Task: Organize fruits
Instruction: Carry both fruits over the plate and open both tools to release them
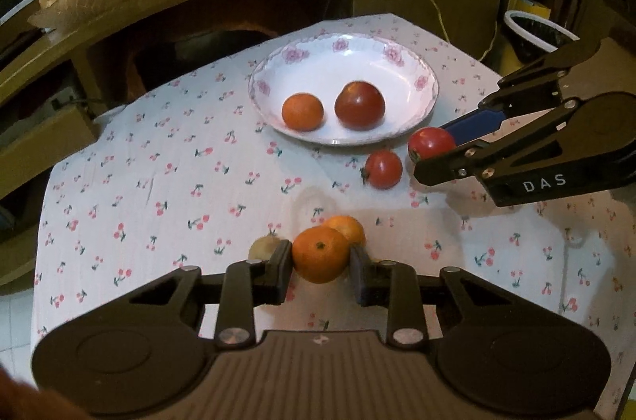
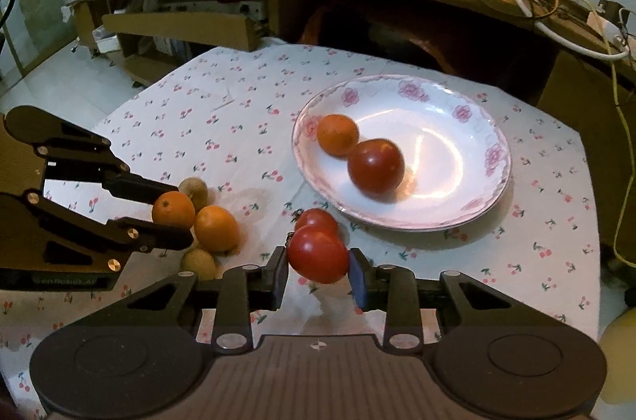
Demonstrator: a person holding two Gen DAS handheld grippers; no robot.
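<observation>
My right gripper (image 2: 318, 267) clamps a tomato (image 2: 318, 253); another tomato (image 2: 316, 219) sits just behind. My left gripper (image 2: 179, 211) grips an orange (image 2: 173, 209). The plate (image 2: 457, 209) holds an orange and a tomato.

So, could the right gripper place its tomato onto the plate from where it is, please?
Probably yes: the right gripper grips the tomato, and the plate lies just ahead with bare space free.

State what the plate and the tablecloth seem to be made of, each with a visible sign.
Plate: probably glazed ceramic or porcelain; glossy white with bright highlights and pink flower print on the rim.
Tablecloth: apparently woven fabric, matte; it shows creases and a cherry print.
</observation>
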